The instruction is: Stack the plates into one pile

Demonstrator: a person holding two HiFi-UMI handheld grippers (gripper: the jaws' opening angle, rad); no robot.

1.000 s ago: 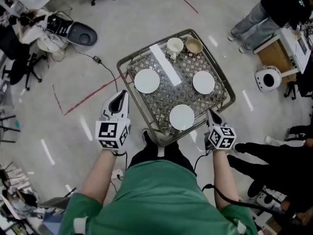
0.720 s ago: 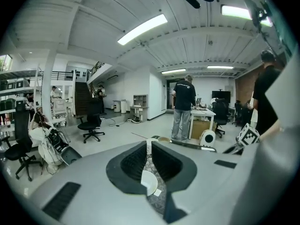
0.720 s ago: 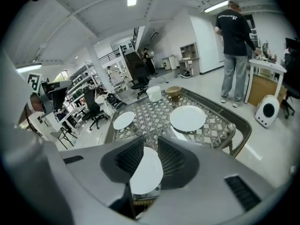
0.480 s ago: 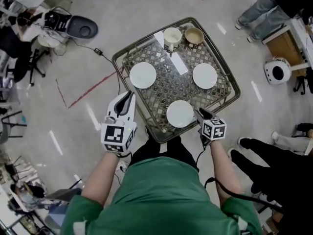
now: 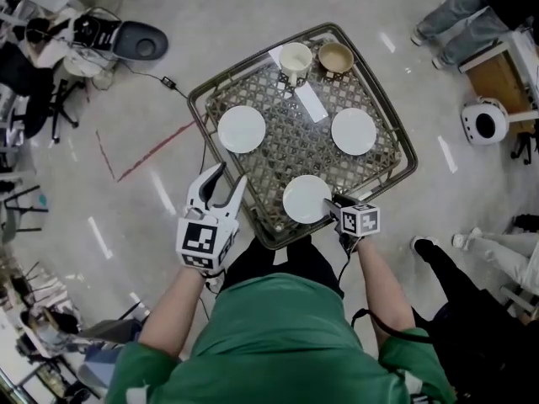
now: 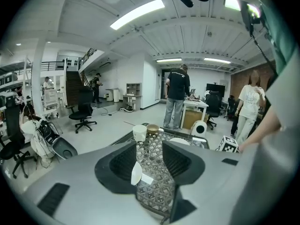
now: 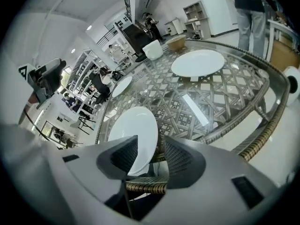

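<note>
Three white plates lie apart on the glass-topped wicker table: a near plate, a left plate and a right plate. My right gripper is low at the near plate's right edge; its jaws have just been opening and stand open. In the right gripper view the near plate has its rim in the gap of that gripper, with no pad pressing on it. My left gripper hangs off the table's left corner, its jaws also just opened, nothing between them.
A white mug and a brown bowl stand at the table's far corner, with a white strip beside them. People stand at the right near a round white device. A cable runs over the floor at the left.
Both grippers went from shut to open. The right one dropped to the near plate's edge. The left one moved in toward the table's left corner.
</note>
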